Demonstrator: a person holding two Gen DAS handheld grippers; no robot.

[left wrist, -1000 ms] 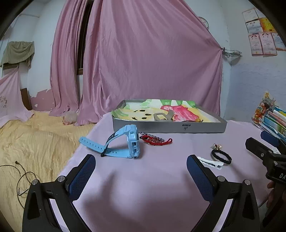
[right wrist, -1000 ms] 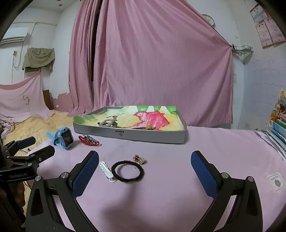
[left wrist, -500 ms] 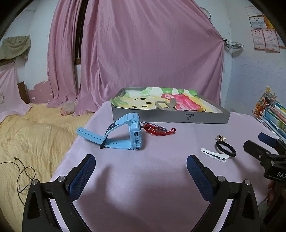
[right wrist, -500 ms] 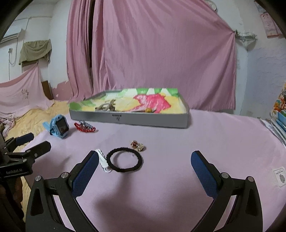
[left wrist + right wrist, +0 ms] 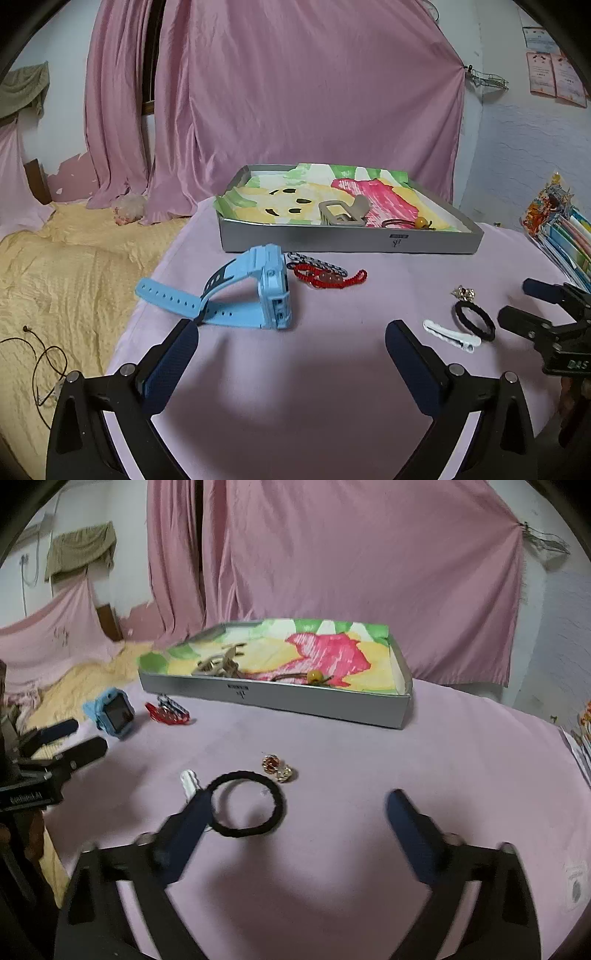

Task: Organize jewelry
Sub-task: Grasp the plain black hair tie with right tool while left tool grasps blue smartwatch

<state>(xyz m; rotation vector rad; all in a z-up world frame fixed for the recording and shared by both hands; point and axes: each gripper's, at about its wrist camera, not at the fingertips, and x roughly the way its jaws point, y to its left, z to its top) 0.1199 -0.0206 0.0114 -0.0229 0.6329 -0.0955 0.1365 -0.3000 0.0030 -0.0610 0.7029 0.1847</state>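
A grey tray (image 5: 347, 244) (image 5: 280, 698) lined with coloured paper stands at the back of the pink table; a hair claw (image 5: 343, 214) and a beaded tie (image 5: 314, 676) lie in it. In front of it lie a blue watch (image 5: 258, 295) (image 5: 112, 716) and a red bracelet (image 5: 325, 277) (image 5: 168, 713). My left gripper (image 5: 291, 352) is open just short of the watch. A black hair tie (image 5: 245, 808) (image 5: 474, 319), a white clip (image 5: 451, 335) (image 5: 188, 781) and gold earrings (image 5: 277, 768) lie near my open right gripper (image 5: 299, 819), whose left finger overlaps the tie's edge.
A yellow blanket (image 5: 62, 273) covers the surface left of the table, with a thin cord (image 5: 44, 362) on it. Pink curtains (image 5: 295, 92) hang behind. Stacked books (image 5: 565, 229) sit at the table's right edge. A small label (image 5: 574, 884) lies at the right.
Both grippers have moved forward and tilted down toward the table. The watch now sits closer to the left gripper, and the hair tie closer to the right one. Nothing was taken hold of.
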